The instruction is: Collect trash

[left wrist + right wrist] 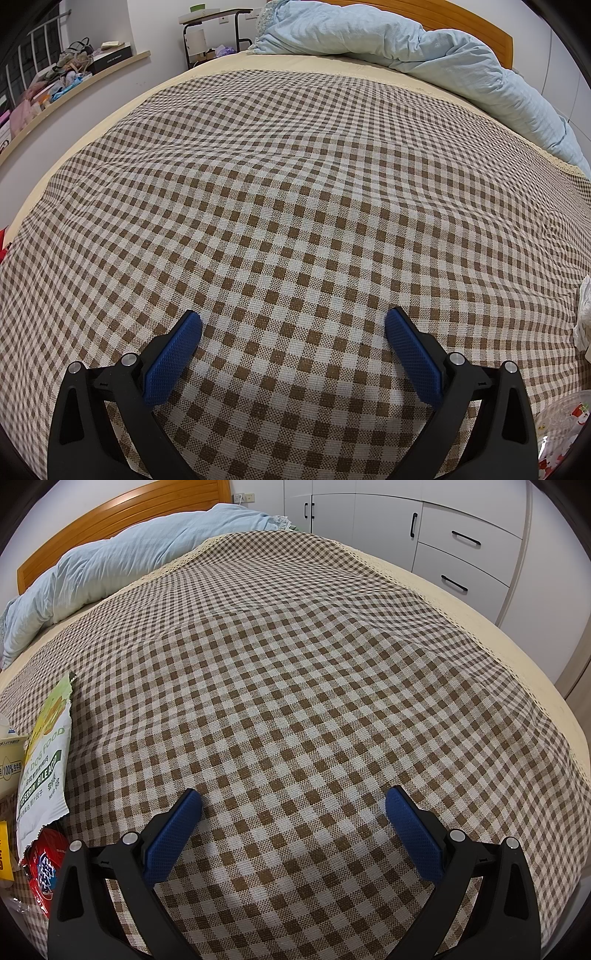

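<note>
Dog-food bag (42, 760) lengthwise toward headboard (122, 520)

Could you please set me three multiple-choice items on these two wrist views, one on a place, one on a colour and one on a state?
1. In the right wrist view, where does the dog food bag lie?
A. at the left edge of the checked cloth
B. against the white drawers
C. on the headboard

2. What colour is the duvet bunched at the head of the bed?
A. red
B. light blue
C. black

3. How does the right gripper stand?
A. shut on a wrapper
B. shut on nothing
C. open, holding nothing

Answers: 1 A, it lies at the left, above a red packet. 2 B, the fabric is pale blue. 3 C, bare cloth shows between the spread pads; the left gripper stands likewise.
</note>
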The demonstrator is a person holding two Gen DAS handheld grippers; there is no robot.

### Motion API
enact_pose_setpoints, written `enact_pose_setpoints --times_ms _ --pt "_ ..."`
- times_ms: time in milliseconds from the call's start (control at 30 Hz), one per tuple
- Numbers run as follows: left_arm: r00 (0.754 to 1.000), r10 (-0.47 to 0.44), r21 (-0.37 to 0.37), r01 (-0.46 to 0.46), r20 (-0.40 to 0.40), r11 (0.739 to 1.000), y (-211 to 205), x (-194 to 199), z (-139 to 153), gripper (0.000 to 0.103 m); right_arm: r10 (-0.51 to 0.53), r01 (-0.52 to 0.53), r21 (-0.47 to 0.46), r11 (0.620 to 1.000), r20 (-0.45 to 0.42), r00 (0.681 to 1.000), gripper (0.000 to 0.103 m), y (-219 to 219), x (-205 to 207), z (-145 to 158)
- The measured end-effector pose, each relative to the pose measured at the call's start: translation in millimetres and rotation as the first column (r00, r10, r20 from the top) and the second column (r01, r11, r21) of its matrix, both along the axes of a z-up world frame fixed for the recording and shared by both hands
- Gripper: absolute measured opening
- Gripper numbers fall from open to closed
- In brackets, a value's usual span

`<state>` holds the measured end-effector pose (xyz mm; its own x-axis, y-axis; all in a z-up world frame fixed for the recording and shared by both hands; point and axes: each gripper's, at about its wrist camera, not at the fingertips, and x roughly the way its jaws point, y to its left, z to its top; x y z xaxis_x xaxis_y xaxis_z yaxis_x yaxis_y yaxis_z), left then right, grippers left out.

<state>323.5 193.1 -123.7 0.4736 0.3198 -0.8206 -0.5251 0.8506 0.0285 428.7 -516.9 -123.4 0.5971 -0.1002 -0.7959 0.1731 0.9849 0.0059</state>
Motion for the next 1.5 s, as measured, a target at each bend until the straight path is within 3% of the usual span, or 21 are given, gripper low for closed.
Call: enact_pose_setpoints --times_ms 1500 --pt "1.0 0.0 0.001 0.0 0.008 1.0 2.7 0.6 -2.8 0.097 0.0 0.0 0.0 1.0 0.0 1.0 0.096 0.0 0.0 0.0"
